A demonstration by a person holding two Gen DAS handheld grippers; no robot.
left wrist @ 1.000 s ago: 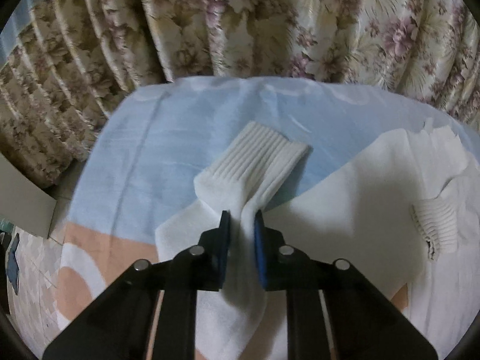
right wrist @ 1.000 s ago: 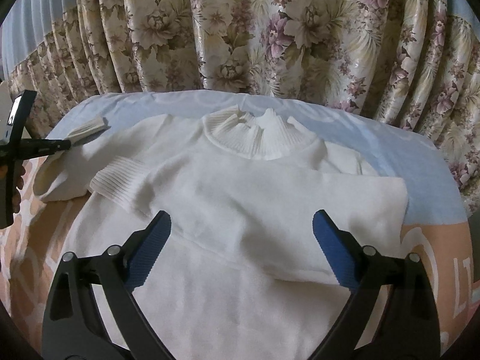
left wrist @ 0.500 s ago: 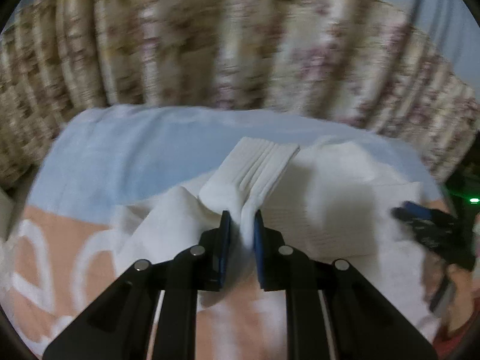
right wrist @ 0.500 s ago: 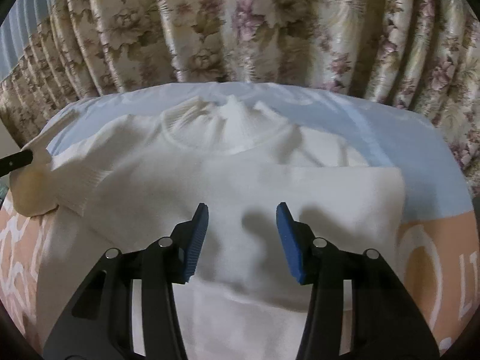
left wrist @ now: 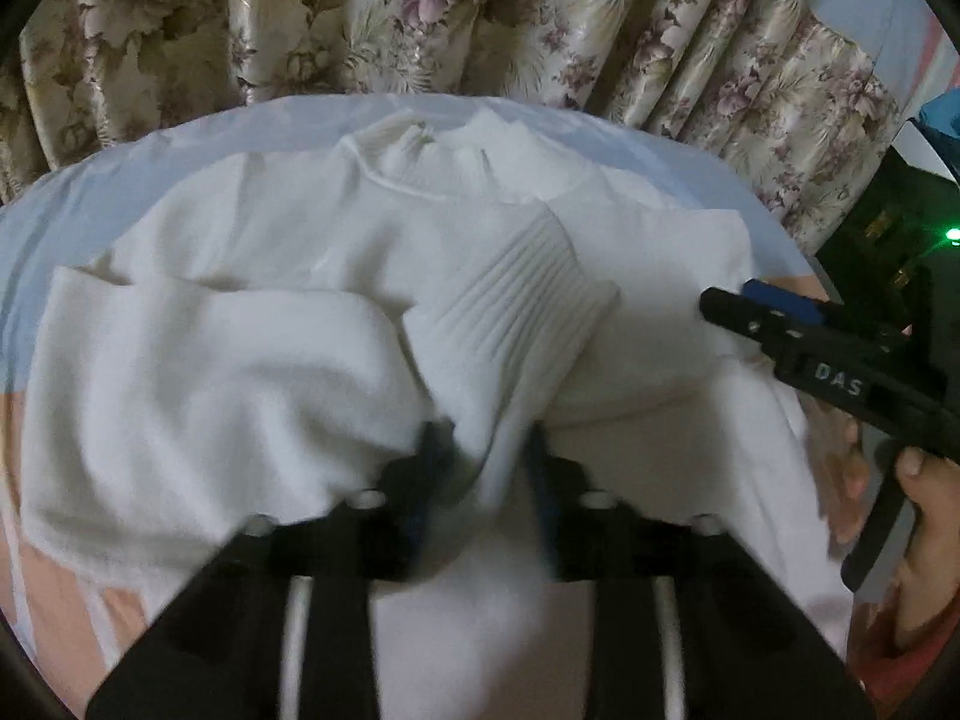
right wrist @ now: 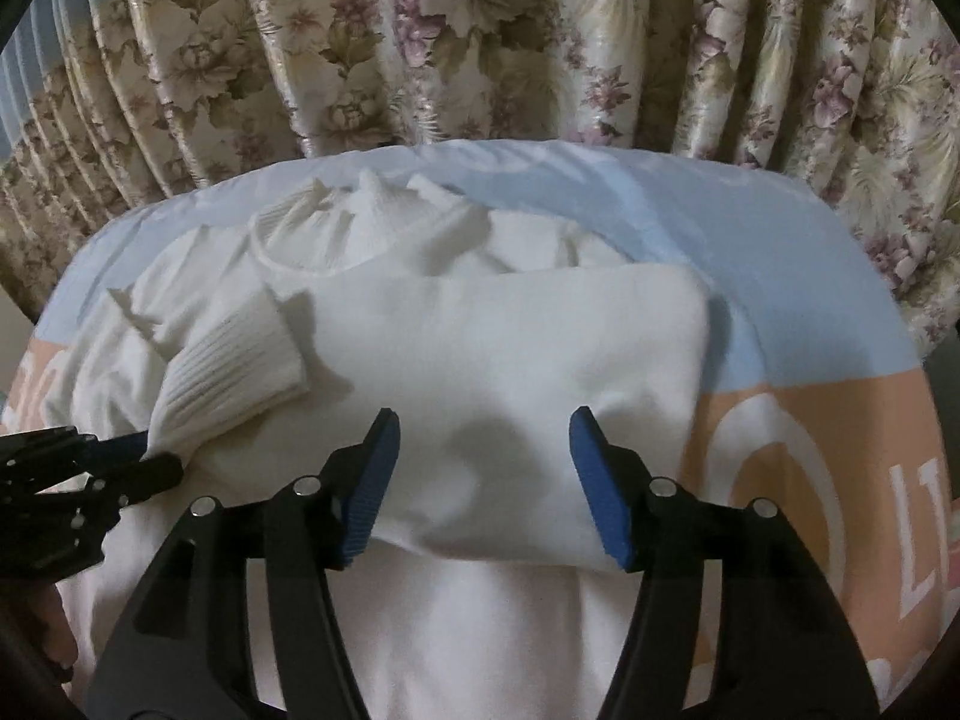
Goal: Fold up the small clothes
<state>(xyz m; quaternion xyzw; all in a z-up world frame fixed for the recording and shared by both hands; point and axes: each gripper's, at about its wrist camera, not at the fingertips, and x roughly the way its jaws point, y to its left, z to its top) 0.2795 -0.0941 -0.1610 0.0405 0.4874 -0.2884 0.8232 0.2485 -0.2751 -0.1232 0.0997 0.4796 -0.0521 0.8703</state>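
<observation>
A white knit sweater (right wrist: 480, 348) lies on the bed, its ribbed collar (right wrist: 360, 222) at the far side. Its right sleeve is folded across the chest. My left gripper (left wrist: 486, 450) is shut on the left sleeve just behind its ribbed cuff (left wrist: 516, 312) and holds it over the sweater's chest. The cuff (right wrist: 234, 366) and the left gripper (right wrist: 120, 468) also show at the left of the right wrist view. My right gripper (right wrist: 483, 474) is open and empty above the folded right sleeve. It shows at the right of the left wrist view (left wrist: 750, 300).
The bed cover is light blue (right wrist: 750, 252) with a peach patterned part (right wrist: 810, 450). Floral curtains (right wrist: 480, 48) hang close behind the bed. A dark object with a green light (left wrist: 951, 234) stands at the far right.
My left gripper has carried the sleeve cuff from the bed's left side over onto the sweater's chest. My right gripper narrowed, then opened wider, and moved closer to the sweater.
</observation>
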